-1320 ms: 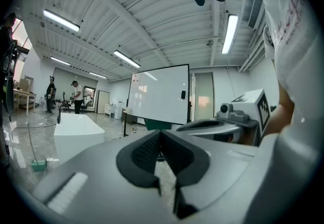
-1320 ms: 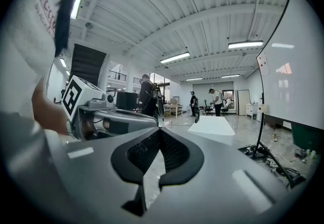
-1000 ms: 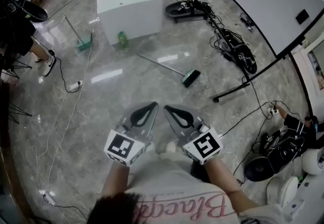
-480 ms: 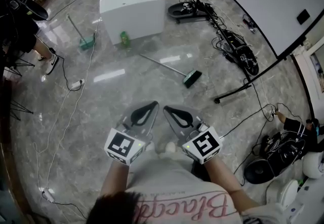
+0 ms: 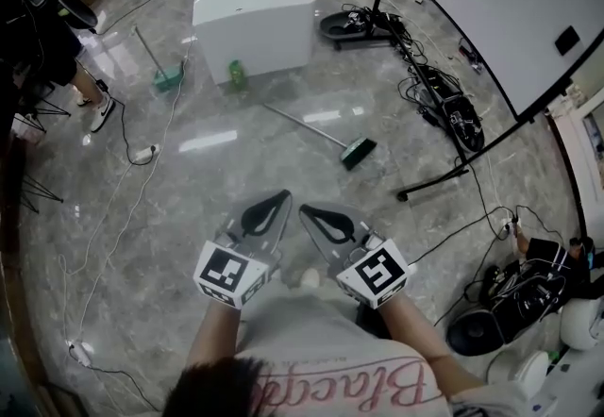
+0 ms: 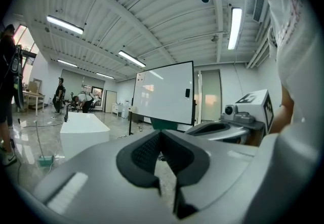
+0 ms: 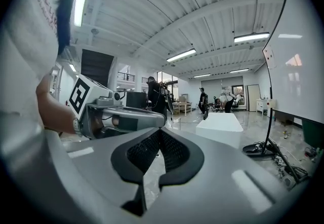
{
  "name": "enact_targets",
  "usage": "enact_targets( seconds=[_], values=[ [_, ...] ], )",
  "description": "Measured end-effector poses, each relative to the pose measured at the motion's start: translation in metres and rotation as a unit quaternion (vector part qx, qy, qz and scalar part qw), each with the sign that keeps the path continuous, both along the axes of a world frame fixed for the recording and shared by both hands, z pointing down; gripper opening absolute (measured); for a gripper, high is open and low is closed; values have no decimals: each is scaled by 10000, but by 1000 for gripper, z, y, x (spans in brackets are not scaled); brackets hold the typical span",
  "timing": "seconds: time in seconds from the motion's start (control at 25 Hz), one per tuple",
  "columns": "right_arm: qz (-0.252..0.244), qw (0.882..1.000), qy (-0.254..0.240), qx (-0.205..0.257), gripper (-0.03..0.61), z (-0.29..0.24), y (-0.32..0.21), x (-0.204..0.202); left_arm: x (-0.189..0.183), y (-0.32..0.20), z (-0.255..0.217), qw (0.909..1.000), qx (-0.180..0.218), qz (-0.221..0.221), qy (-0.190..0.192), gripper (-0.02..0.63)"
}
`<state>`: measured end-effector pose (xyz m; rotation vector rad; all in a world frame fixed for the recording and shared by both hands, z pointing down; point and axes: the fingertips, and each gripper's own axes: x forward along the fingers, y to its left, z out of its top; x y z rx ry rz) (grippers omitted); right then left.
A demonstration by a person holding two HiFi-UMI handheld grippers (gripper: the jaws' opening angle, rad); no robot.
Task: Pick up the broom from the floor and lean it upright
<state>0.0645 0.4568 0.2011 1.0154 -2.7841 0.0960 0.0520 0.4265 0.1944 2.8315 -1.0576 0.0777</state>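
Note:
A broom (image 5: pixel 316 131) lies flat on the grey marble floor, its thin handle running up-left and its green head (image 5: pixel 358 153) at the lower right. Both grippers are held side by side near my body, well short of it. My left gripper (image 5: pixel 281 197) is shut and empty, its pads meeting in the left gripper view (image 6: pixel 161 137). My right gripper (image 5: pixel 306 213) is shut too, with nothing between its pads (image 7: pixel 158 137). The two tips point toward each other and toward the broom.
A white box (image 5: pixel 253 5) stands beyond the broom, with a green bottle (image 5: pixel 237 75) and a second green broom (image 5: pixel 156 59) beside it. A whiteboard stand's base (image 5: pixel 434 181) and cables (image 5: pixel 444 104) lie to the right. A cord (image 5: pixel 123 198) runs along the left. A person (image 5: pixel 57 47) stands far left.
The floor scene has slid slightly up and right in the head view as my head shifted. Both grippers stay shut and keep their places in front of me.

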Motion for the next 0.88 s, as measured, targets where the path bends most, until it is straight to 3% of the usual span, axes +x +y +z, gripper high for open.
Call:
enact_targets(
  seconds=[0.16,0.44,0.88],
  values=[
    [-61,9999,-136,-53,2,1,4,9,1,4,0,9995,-65,-281,158,-2],
    [32,9995,-296,-138,2,5,5,20,0,13,8,9991,-175,-375,126,-2],
    [476,9977,-443,-206,2,7,-23,38,15,-15,14,9998,-148,-103,61,-2]
  ],
)
